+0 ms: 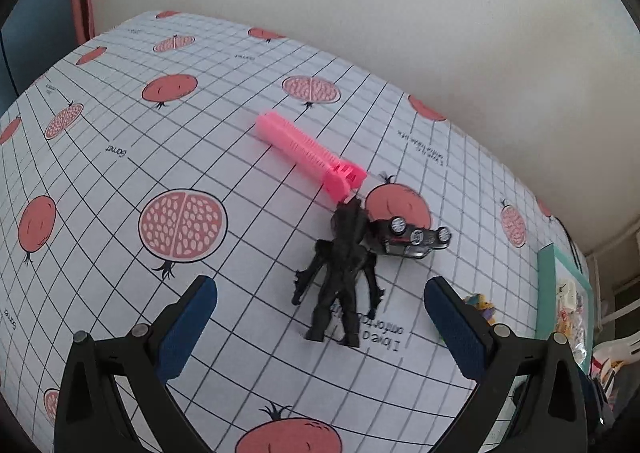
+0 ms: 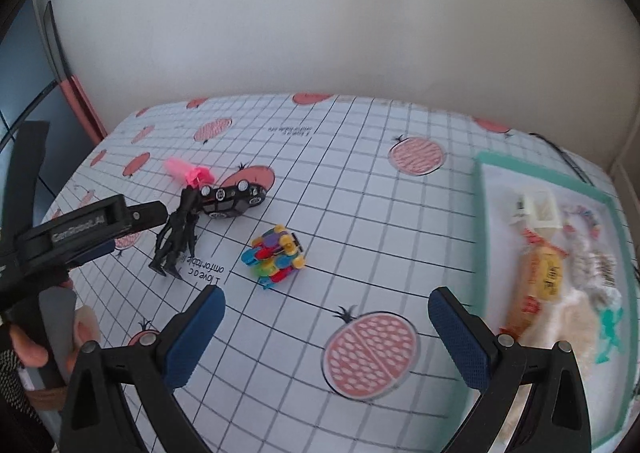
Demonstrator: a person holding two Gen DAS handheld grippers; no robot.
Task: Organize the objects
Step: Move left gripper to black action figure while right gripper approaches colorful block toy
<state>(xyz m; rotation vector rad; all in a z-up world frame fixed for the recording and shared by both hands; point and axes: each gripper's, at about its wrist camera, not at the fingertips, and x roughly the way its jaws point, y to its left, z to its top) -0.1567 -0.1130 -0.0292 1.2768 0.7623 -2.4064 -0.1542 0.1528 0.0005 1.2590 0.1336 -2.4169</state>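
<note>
A black monster figure (image 1: 342, 273) (image 2: 176, 239) lies on the pomegranate-print tablecloth, just ahead of my open left gripper (image 1: 320, 295), whose blue pads hold nothing. Behind the figure lie an overturned black toy car (image 1: 412, 237) (image 2: 232, 199) and a pink hair clip (image 1: 308, 151) (image 2: 190, 173). A multicoloured block toy (image 2: 276, 255) (image 1: 482, 303) sits mid-table, ahead of my open right gripper (image 2: 326, 305). The left gripper's body (image 2: 80, 231) shows at the left of the right wrist view, a hand (image 2: 28, 349) holding it.
A teal-rimmed tray (image 2: 480, 213) (image 1: 544, 293) at the right holds a snack packet (image 2: 540, 277), a white piece and several small items. A wall runs behind the table. The table's far edge curves close behind the pink clip.
</note>
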